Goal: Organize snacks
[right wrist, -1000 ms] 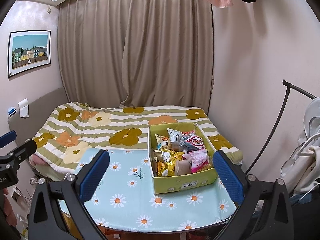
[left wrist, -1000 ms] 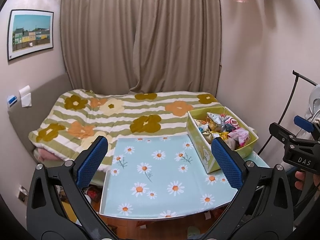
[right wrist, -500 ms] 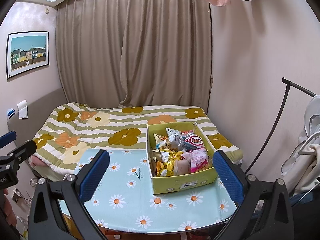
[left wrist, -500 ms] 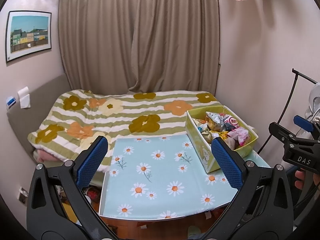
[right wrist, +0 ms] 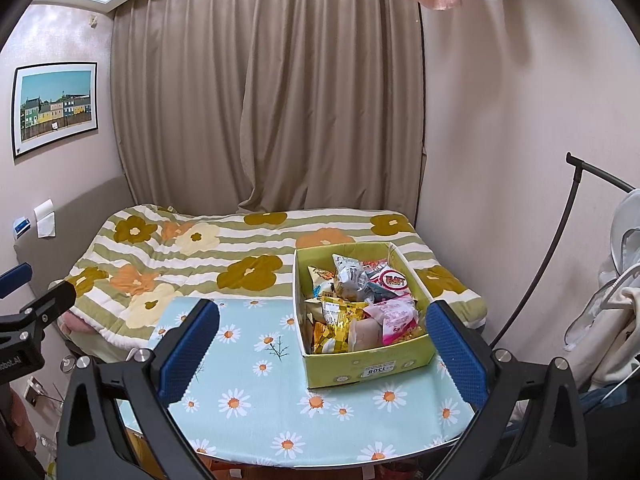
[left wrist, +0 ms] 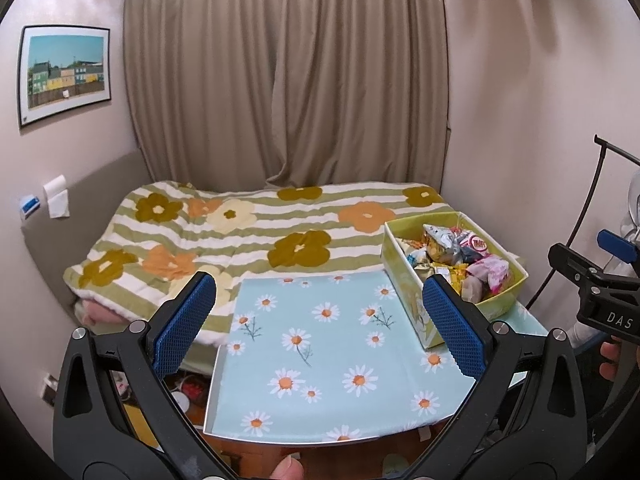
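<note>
A yellow-green cardboard box (right wrist: 368, 370) full of wrapped snacks (right wrist: 360, 300) stands on the right side of a table with a light-blue daisy cloth (right wrist: 256, 392). It also shows in the left wrist view (left wrist: 498, 306), with its snacks (left wrist: 456, 254), on the cloth (left wrist: 320, 360). My left gripper (left wrist: 318, 326) is open and empty, above the table's near left part. My right gripper (right wrist: 322, 350) is open and empty, held in front of the box. Neither touches anything.
A bed with a striped flower quilt (left wrist: 248, 236) lies right behind the table, with a beige curtain (right wrist: 264, 92) behind it. A black clothes rack (right wrist: 576, 200) with hanging clothes stands at the right. Clutter lies on the floor under the table's left edge (left wrist: 188, 388).
Both grippers have shifted slightly and tilted up a little; the table and box sit somewhat lower in both views. Both stay open and empty.
</note>
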A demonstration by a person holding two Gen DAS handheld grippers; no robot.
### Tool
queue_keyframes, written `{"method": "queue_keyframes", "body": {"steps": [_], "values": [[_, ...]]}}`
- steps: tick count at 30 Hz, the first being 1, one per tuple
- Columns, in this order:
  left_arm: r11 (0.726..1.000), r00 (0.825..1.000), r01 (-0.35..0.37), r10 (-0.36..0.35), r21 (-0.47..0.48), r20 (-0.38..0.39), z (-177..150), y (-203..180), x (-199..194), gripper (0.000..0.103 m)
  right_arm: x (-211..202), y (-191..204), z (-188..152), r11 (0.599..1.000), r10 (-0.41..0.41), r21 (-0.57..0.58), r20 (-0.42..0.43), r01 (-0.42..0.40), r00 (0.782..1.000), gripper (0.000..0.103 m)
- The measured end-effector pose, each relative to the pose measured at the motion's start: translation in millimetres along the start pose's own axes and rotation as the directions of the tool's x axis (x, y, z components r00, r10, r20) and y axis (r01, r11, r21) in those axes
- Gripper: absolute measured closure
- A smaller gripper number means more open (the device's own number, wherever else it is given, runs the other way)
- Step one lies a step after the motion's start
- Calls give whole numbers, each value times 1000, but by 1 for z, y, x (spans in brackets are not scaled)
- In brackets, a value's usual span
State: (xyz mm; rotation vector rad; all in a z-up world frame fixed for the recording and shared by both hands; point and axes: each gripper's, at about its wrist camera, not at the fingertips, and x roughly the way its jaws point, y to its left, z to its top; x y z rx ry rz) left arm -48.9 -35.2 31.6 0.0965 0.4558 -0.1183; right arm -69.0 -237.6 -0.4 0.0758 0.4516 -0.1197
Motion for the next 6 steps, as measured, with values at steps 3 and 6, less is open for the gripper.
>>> {"method": "queue_keyframes", "body": {"steps": [3,6], "values": [[1000,1000,-4,4,-3,0,-1,2,2,0,0,-1,0,1000,-1,0,-1,1,1000,0],[1000,1000,-10,10,-8,6,-3,5,5,0,2,1,-1,1000,-6,-3,-9,6,1000,0]]}}
